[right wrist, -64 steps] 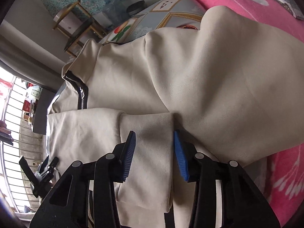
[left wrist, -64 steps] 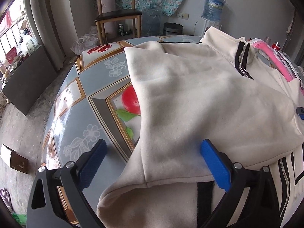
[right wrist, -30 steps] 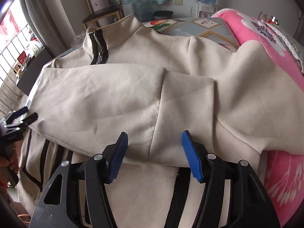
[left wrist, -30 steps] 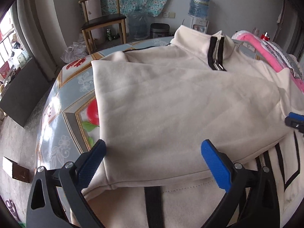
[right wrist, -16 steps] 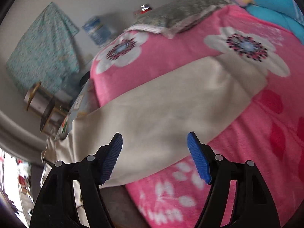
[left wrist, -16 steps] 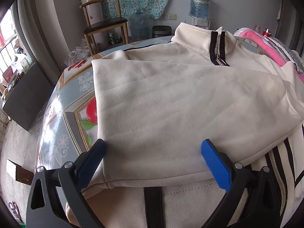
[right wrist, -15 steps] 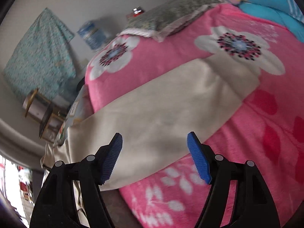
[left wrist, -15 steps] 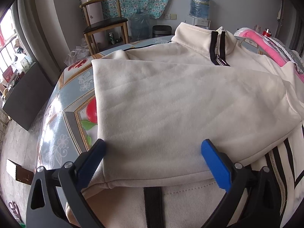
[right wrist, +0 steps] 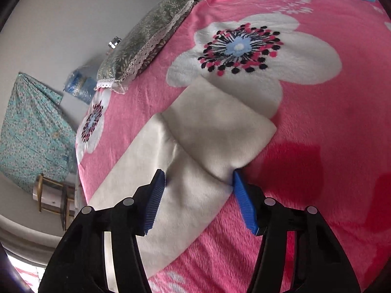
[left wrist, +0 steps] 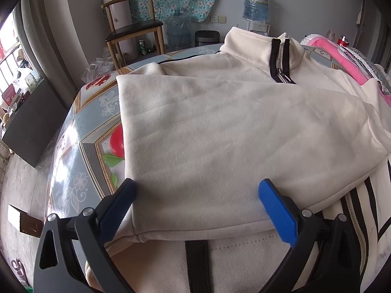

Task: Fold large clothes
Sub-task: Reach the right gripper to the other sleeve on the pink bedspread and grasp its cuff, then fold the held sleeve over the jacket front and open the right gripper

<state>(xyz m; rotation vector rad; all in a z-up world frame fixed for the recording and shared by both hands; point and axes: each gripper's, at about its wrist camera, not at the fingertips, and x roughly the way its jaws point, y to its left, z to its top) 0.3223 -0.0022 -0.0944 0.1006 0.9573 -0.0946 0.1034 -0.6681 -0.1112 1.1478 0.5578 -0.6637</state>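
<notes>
Left wrist view: bare tabletop (left wrist: 80, 131) along frame left; chair (left wrist: 133, 28) beyond, upper left. Right wrist view: open pink blanket (right wrist: 330, 134) at right; pillow (right wrist: 149, 34) blocks upper left.

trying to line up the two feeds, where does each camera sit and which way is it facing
Left wrist: sits on the left gripper, looking along its open fingers across the cream jacket on the table toward a chair.
Right wrist: sits on the right gripper, looking along its open fingers, which straddle the jacket's sleeve on a pink blanket.
Shared: the same jacket, blanket, chair; no hands visible.
</notes>
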